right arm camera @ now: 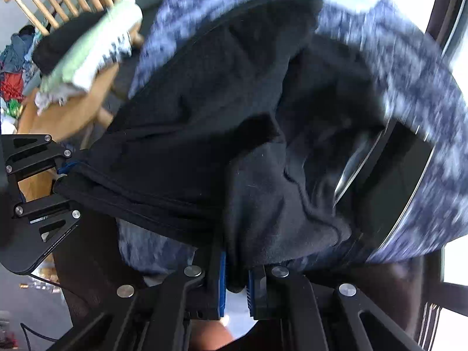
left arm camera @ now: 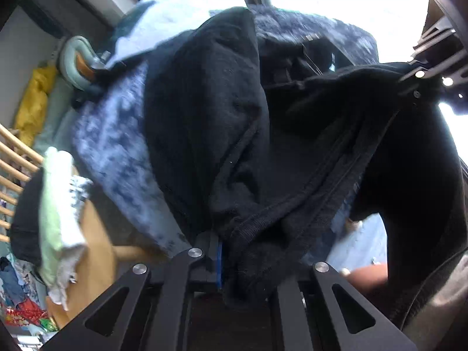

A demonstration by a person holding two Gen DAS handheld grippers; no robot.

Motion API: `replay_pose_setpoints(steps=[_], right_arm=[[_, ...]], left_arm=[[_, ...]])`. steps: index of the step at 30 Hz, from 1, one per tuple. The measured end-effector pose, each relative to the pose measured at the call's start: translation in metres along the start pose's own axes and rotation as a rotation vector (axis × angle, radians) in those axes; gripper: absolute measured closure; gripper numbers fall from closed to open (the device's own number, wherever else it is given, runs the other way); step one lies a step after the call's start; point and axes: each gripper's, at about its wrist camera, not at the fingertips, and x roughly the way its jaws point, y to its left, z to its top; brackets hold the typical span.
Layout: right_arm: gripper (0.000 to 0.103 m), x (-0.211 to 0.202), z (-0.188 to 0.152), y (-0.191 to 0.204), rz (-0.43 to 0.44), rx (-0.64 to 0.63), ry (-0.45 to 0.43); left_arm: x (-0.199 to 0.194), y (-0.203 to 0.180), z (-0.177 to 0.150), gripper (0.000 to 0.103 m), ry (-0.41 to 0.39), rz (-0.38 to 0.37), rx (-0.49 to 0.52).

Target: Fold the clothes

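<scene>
Nearest your lens in both wrist views is the black garment (left arm camera: 204, 134), bunched right against each hand-held gripper and filling most of what lies ahead of them. It spreads forward from the jaws over a blue mottled blanket (left arm camera: 117, 152), which looks like the surface it will be laid on. Its hem edge runs crosswise between your two hands, so I judge the long axis to be the stretch from one pinch to the other. Your left hand-held gripper (left arm camera: 222, 251) is closed down on a ribbed hem, with cloth spilling over the jaws. Your right hand-held gripper (right arm camera: 235, 275) is likewise clamped tight, a fold of the same black fabric caught between its blue pads (right arm camera: 223, 278). In the right wrist view the left one sits off to the left, at the far end of that hem, so neither hand is nearer the cloth; both already have it. Both point steeply downward toward the blanket. The coming move likely turns on keeping the hem taut between them as you lay it. Off to the left of the grippers, a stack of folded clothes (right arm camera: 96, 55) rests on a wooden chair (right arm camera: 67, 111).
</scene>
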Motion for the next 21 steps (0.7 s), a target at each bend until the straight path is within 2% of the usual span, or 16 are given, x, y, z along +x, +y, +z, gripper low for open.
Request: replay_pose_setpoints(steps=[5, 8, 10, 11, 12, 14, 15, 17, 21], right_arm=[[0.095, 0.014, -0.013, -0.006, 0.008, 0.016, 0.030], [0.095, 0.013, -0.011, -0.008, 0.006, 0.014, 0.023], [0.095, 0.015, -0.009, -0.011, 0.011, 0.018, 0.021], [0.095, 0.016, -0.008, -0.011, 0.015, 0.015, 0.026], [0.095, 0.016, -0.009, -0.013, 0.017, 0.015, 0.031], [0.094, 0.020, -0.010, -0.016, 0.031, 0.013, 0.044], [0.094, 0.023, -0.010, -0.019, 0.044, 0.020, 0.050], [0.091, 0.026, -0.009, -0.024, 0.075, 0.034, 0.058], [0.075, 0.014, -0.005, -0.032, 0.057, 0.033, 0.023]], left_arm=[[0.007, -0.014, -0.007, 0.092, 0.037, -0.034, 0.020], [0.002, -0.011, -0.004, 0.086, 0.053, -0.069, 0.019], [-0.002, -0.001, 0.000, 0.076, 0.076, -0.125, 0.001], [-0.004, 0.003, -0.001, 0.060, 0.096, -0.168, -0.009], [-0.006, 0.007, -0.002, 0.037, 0.124, -0.224, -0.030], [-0.010, 0.015, -0.005, 0.021, 0.178, -0.334, -0.071], [-0.014, 0.019, -0.007, 0.021, 0.175, -0.349, -0.080], [-0.026, 0.028, -0.009, 0.021, 0.152, -0.331, -0.087], [-0.047, 0.054, -0.001, 0.021, 0.079, -0.304, -0.133]])
